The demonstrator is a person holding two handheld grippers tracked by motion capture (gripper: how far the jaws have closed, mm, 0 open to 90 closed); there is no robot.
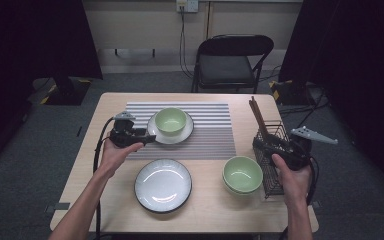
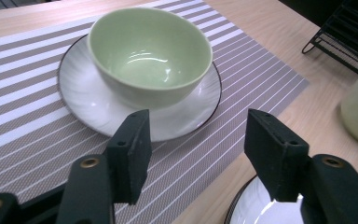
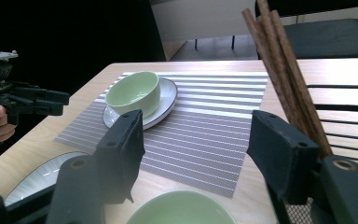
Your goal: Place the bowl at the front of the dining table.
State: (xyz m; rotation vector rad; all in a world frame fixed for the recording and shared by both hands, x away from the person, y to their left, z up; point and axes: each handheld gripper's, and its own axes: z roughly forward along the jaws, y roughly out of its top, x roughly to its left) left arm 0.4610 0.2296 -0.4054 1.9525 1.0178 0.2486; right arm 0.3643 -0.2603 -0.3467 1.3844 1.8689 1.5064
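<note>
Overhead, both grippers, left gripper (image 1: 147,137) beside saucer (image 1: 156,135), right gripper's (image 3: 196,140) view adds chopsticks (image 3: 279,70), jaws open, empty.

A bowl (image 1: 170,120) sits on a plate (image 1: 152,132) on the mat (image 1: 210,135); rack (image 1: 272,165) at right

- The green bowl (image 2: 150,53) is showing a smooth, glossy glaze, like ceramic, catching light inside.
- The white plate (image 2: 86,100) under it is looking glossy, with a thin dark rim.
- The striped placemat (image 2: 242,88) is appearing finely woven and matt.
- The table (image 1: 215,210) is showing pale, matt wood grain.
- The jaws of the left gripper (image 2: 199,156) are looking like matt black plastic.
- The black wire basket (image 1: 274,167) is looking like thin metal.
- The chopsticks (image 3: 279,60) are appearing as dark brown wood.
</note>
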